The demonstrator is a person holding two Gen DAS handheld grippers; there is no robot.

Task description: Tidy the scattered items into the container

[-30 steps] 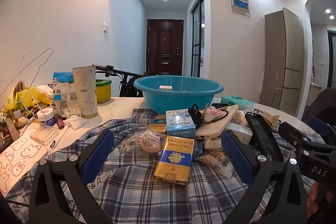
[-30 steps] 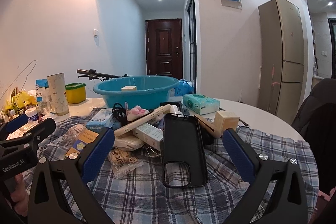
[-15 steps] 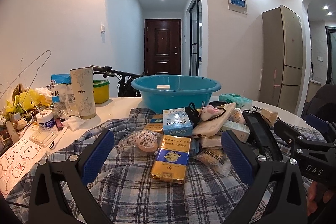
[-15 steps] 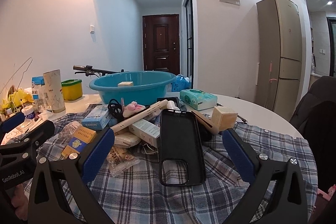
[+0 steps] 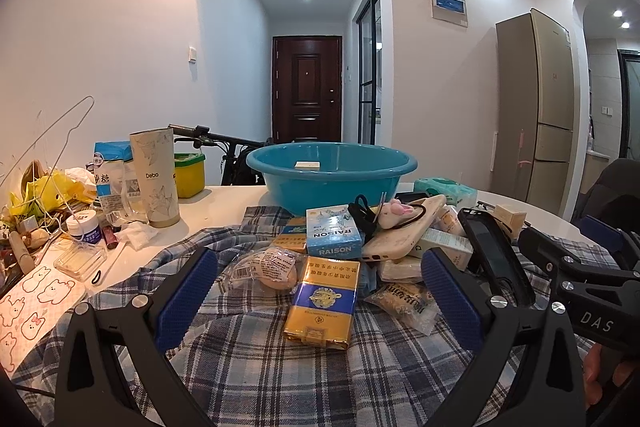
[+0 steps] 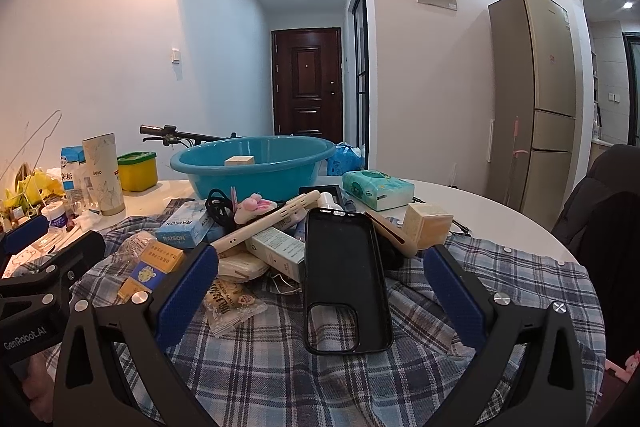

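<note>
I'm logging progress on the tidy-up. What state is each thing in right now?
left claw: open, empty
right claw: open, empty
teal basin: upright, one small box inside
black phone case: empty, hollow side up, on the plaid cloth
gold carton: closed, lying flat
RAISON box: closed, propped on the pile
tissue pack: lying on the table, outside the basin

Glossy teal plastic basin (image 5: pixel 332 169); soft woven plaid cloth (image 6: pixel 280 367); matt black case (image 6: pixel 344 279); shiny foil-wrapped carton (image 5: pixel 324 301); smooth white worktop (image 6: pixel 480 207).
</note>
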